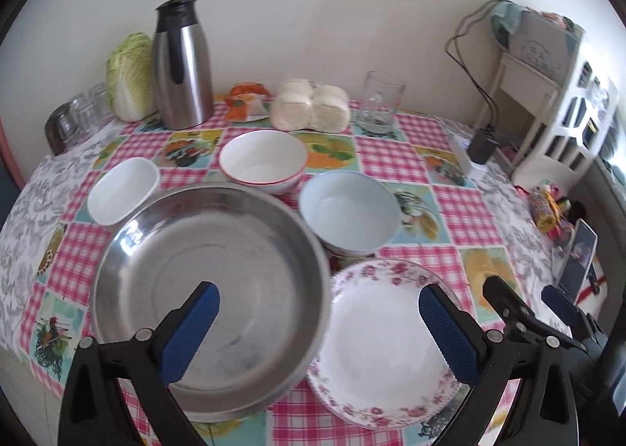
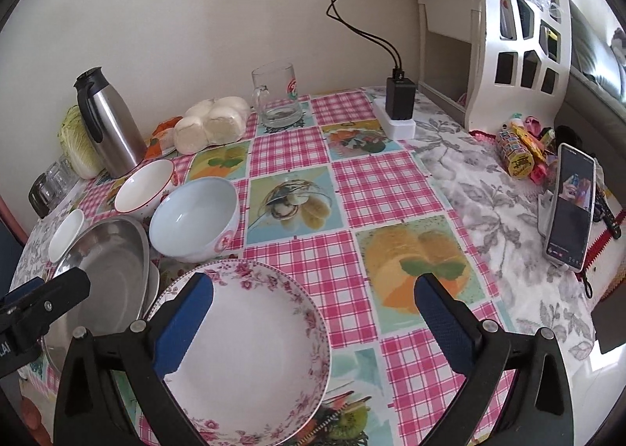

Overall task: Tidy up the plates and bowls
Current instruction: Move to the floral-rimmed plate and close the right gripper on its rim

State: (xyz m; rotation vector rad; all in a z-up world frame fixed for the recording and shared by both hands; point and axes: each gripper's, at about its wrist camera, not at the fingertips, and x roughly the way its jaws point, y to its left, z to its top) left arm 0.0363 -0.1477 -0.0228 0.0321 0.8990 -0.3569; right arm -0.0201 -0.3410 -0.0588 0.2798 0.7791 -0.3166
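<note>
Soft, even daylight fills both fisheye views, with only faint shadows under the dishes on the checked tablecloth (image 1: 395, 156). The steel pan (image 1: 211, 274) shows pale glare patches on its inner wall and looks smeared with motion blur along its right rim, while the thermos (image 1: 182, 66) carries a bright vertical highlight. Straight lines bow toward the dark circular edges, bending the white shelf unit (image 2: 508, 35).
</note>
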